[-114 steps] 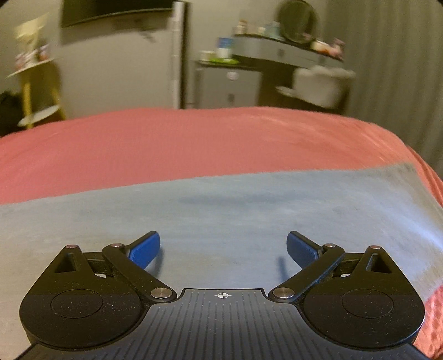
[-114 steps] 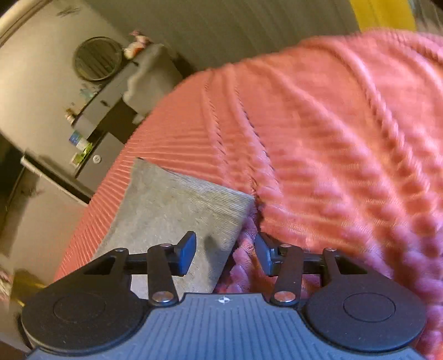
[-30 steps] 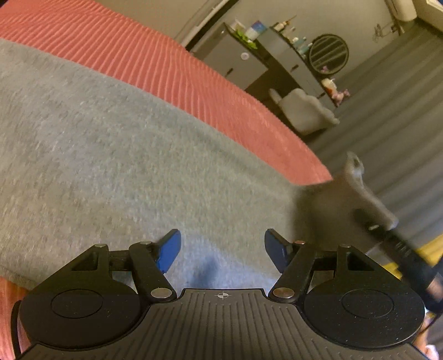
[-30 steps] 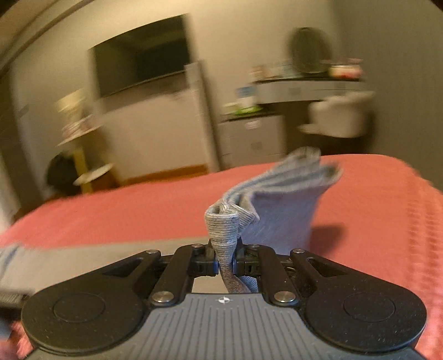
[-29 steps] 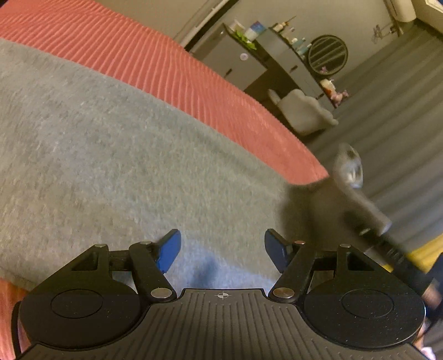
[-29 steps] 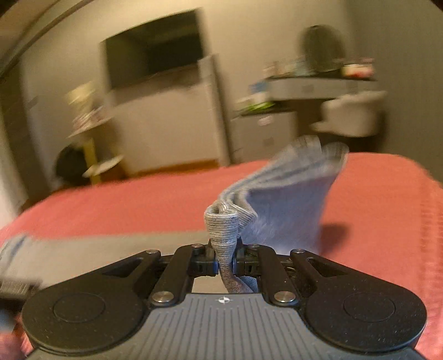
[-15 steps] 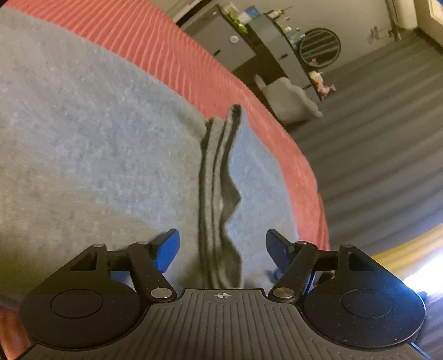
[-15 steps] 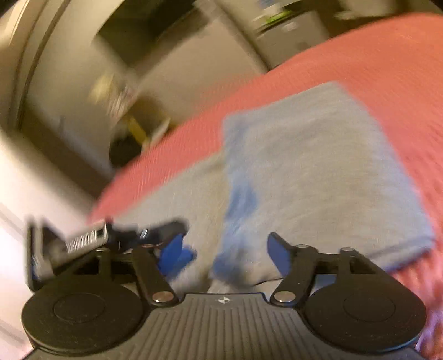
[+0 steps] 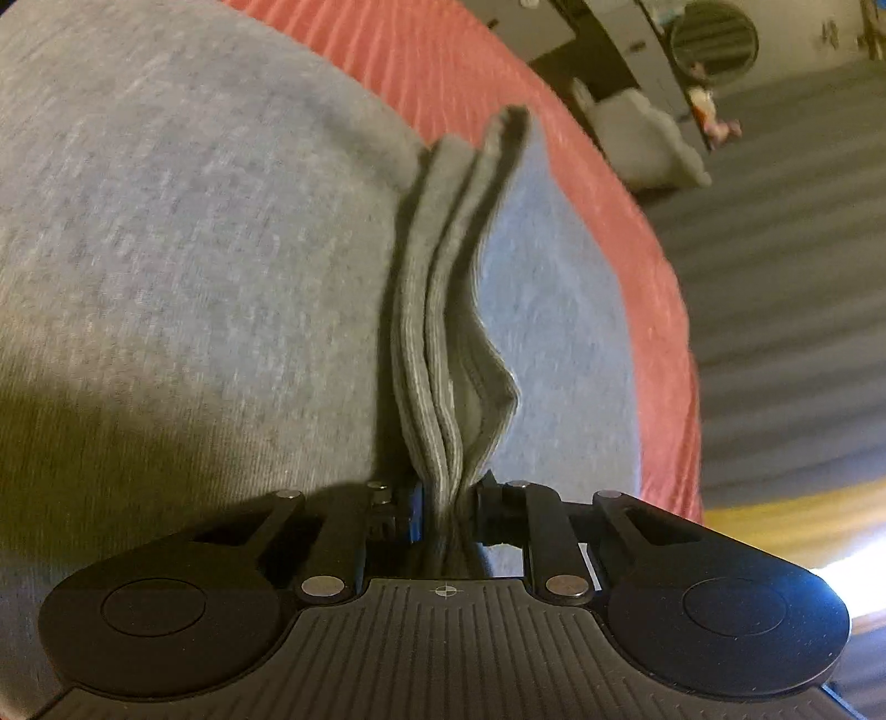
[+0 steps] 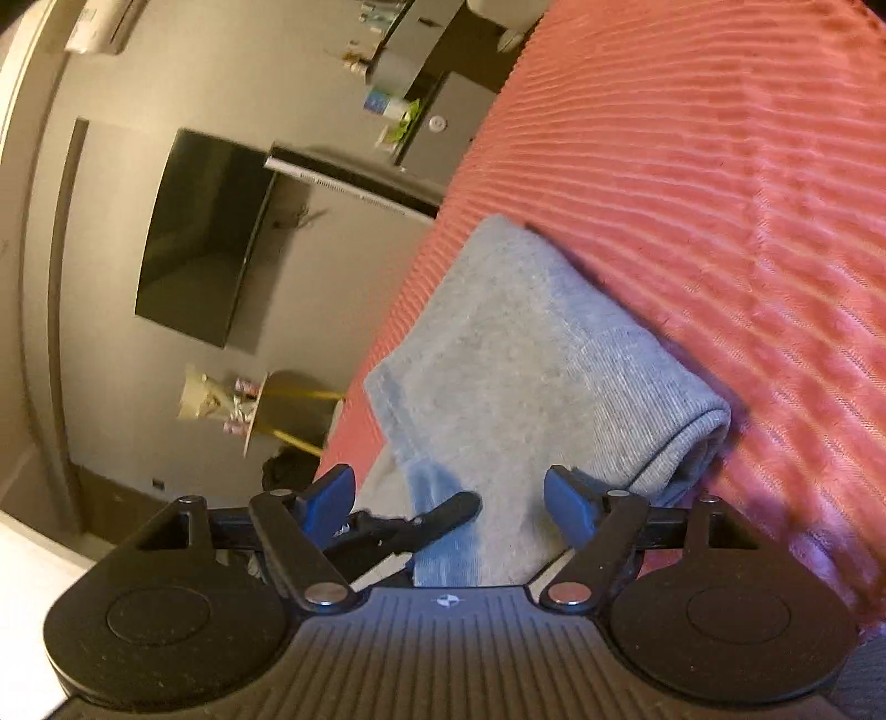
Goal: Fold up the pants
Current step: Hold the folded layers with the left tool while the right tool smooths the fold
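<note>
Grey pants (image 9: 183, 266) lie on a red ribbed bedspread (image 9: 653, 288). My left gripper (image 9: 446, 498) is shut on the stacked ribbed cuffs (image 9: 432, 354) of the pants, which stand up as layered edges between its fingers. In the right wrist view the pants (image 10: 520, 354) lie folded over, with a rolled fold edge at the right. My right gripper (image 10: 448, 495) is open and empty just above the folded cloth. The left gripper's black arm (image 10: 410, 526) shows between its fingers.
The bedspread (image 10: 720, 194) stretches wide to the right of the pants. Beyond the bed stand a dresser with a round mirror (image 9: 714, 33), a white chair (image 9: 642, 138), a wall TV (image 10: 205, 243) and a yellow side table (image 10: 293, 404).
My right gripper carried the cuffs over, let them go and opened. My left gripper moved up to the cuffs and shut on them.
</note>
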Action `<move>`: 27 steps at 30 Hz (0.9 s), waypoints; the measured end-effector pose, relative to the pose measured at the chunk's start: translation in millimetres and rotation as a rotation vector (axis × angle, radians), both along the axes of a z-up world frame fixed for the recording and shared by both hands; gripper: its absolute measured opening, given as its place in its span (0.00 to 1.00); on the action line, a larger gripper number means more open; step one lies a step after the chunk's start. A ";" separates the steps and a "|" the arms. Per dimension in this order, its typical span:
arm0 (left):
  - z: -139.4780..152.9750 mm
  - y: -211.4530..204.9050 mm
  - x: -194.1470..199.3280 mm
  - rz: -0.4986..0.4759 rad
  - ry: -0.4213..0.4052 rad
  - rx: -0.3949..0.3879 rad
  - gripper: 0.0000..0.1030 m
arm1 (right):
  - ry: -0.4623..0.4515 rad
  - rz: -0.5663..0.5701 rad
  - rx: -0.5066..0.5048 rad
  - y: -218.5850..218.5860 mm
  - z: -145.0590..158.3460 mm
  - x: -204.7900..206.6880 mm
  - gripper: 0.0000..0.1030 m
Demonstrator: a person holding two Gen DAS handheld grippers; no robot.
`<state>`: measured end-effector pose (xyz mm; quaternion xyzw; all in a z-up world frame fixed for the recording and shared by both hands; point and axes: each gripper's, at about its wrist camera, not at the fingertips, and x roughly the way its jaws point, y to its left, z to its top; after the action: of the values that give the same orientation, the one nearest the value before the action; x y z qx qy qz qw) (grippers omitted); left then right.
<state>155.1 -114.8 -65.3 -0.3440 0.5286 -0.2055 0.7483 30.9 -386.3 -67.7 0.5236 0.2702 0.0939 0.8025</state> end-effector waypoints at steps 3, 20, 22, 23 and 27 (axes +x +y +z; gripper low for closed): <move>1.9 10.6 -4.7 0.029 0.000 -0.029 0.17 | 0.025 0.012 0.028 -2.0 -4.4 3.8 0.74; 30.0 67.0 -29.6 0.050 -0.182 0.136 0.21 | 0.113 0.055 -0.104 13.0 5.9 12.4 0.75; 25.1 68.8 -29.3 0.052 -0.174 0.115 0.29 | 0.137 0.118 -0.116 20.2 6.2 17.1 0.75; 22.4 68.5 -29.4 0.049 -0.178 0.104 0.37 | 0.153 0.150 -0.115 23.3 5.2 18.5 0.75; 17.9 62.7 -32.1 0.041 -0.203 0.043 0.46 | 0.194 0.240 -0.110 39.2 2.1 28.2 0.76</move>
<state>123.0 -52.1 -47.4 -0.3158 0.4475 -0.2126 0.8092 59.1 -347.1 -65.5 0.4494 0.4119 0.1232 0.7831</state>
